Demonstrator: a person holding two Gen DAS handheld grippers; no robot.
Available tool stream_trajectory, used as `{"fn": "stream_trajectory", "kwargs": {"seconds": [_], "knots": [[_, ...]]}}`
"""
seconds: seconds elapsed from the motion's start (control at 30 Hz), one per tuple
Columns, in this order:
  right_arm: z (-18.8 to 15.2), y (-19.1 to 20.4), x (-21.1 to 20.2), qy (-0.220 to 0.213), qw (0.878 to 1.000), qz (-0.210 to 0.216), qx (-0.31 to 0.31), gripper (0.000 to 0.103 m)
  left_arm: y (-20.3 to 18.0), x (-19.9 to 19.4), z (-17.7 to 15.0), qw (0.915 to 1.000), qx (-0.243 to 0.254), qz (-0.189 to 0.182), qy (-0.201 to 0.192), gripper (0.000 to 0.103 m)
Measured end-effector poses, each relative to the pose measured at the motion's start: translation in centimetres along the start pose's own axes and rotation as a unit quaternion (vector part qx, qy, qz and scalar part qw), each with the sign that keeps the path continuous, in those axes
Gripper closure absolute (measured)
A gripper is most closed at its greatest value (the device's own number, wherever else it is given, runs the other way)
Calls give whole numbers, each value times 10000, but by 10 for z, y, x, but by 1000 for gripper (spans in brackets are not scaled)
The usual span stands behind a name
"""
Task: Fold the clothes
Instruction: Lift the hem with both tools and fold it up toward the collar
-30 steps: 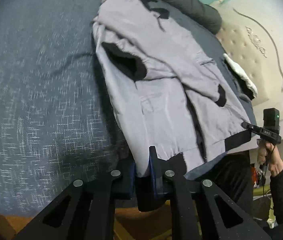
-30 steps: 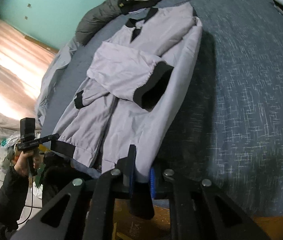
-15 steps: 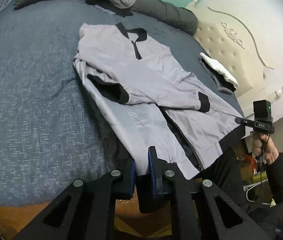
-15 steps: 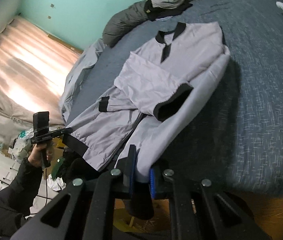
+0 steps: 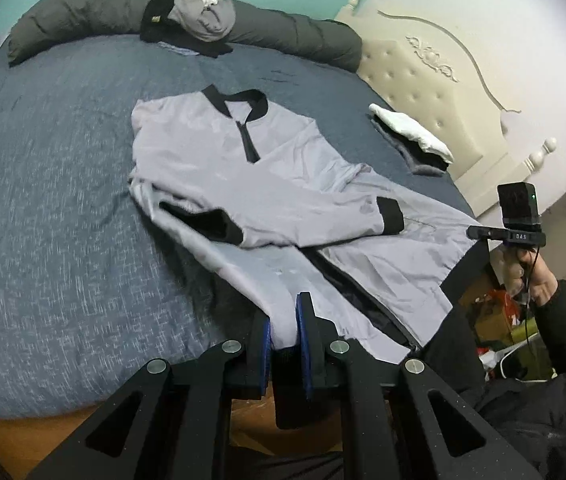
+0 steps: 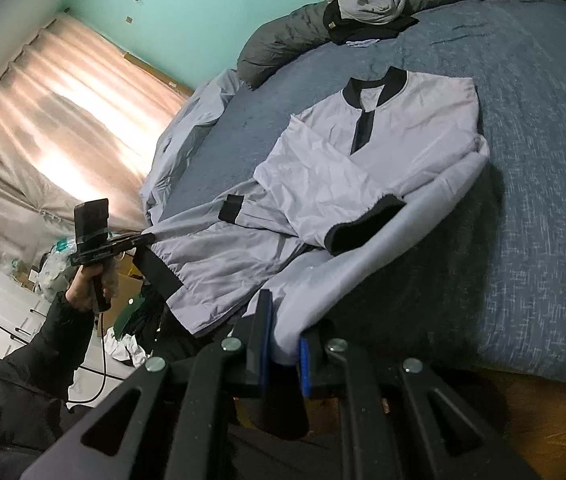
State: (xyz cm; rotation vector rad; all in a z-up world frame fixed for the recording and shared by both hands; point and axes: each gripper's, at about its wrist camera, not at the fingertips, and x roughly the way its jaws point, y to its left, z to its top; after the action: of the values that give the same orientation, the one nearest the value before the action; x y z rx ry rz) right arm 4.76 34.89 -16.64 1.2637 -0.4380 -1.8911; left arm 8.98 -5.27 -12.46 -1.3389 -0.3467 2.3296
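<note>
A grey jacket (image 5: 211, 148) (image 6: 415, 128) with black collar and cuffs lies face up on the blue bedspread (image 5: 43, 200) (image 6: 543, 160), both sleeves folded across its front. Its lower hem is lifted off the bed's near edge and stretched between the two grippers. My left gripper (image 5: 285, 320) is shut on one hem corner; in the right wrist view the left gripper (image 6: 147, 238) shows at the left, held by a hand. My right gripper (image 6: 285, 332) is shut on the other hem corner and, in the left wrist view, the right gripper (image 5: 475, 234) appears at the right.
A dark grey rolled duvet (image 5: 303, 36) runs along the far edge with a pile of clothes (image 5: 199, 20) (image 6: 371, 0) on it. A folded white and dark garment (image 5: 415, 140) lies near the cream headboard (image 5: 435, 92). Curtains (image 6: 43, 140) and floor clutter (image 6: 123, 344) are beside the bed.
Both grippers have risen with the hem, lifting the jacket's lower part off the bed edge. More of the collar end and the far side of the bed now shows.
</note>
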Motion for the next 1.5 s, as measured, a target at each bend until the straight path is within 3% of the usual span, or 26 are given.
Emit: {"fn": "stream_trajectory", "kwargs": {"seconds": [0.37,0.67,0.87,1.1,1.33,1.5], "knots": [[87,-16,4,-120,9999,-6,32,92,23,19,81,9998,37,111,-152,90],[183,-55,21,-239,9994,-204,151,92,76,58,166,9995,-175,214,-172,90],[256,-98,46,-333,9982,-420,276,92,123,98,230,9985,-417,317,-163,90],[329,-176,91,-383,9940,-738,708,92,192,180,299,9949,-894,463,80,90],[345,-250,138,-271,9863,-1015,1275,92,255,257,311,9860,-1565,457,337,89],[331,-282,148,-354,9806,-888,1710,87,282,273,299,9783,-2056,183,195,88]]}}
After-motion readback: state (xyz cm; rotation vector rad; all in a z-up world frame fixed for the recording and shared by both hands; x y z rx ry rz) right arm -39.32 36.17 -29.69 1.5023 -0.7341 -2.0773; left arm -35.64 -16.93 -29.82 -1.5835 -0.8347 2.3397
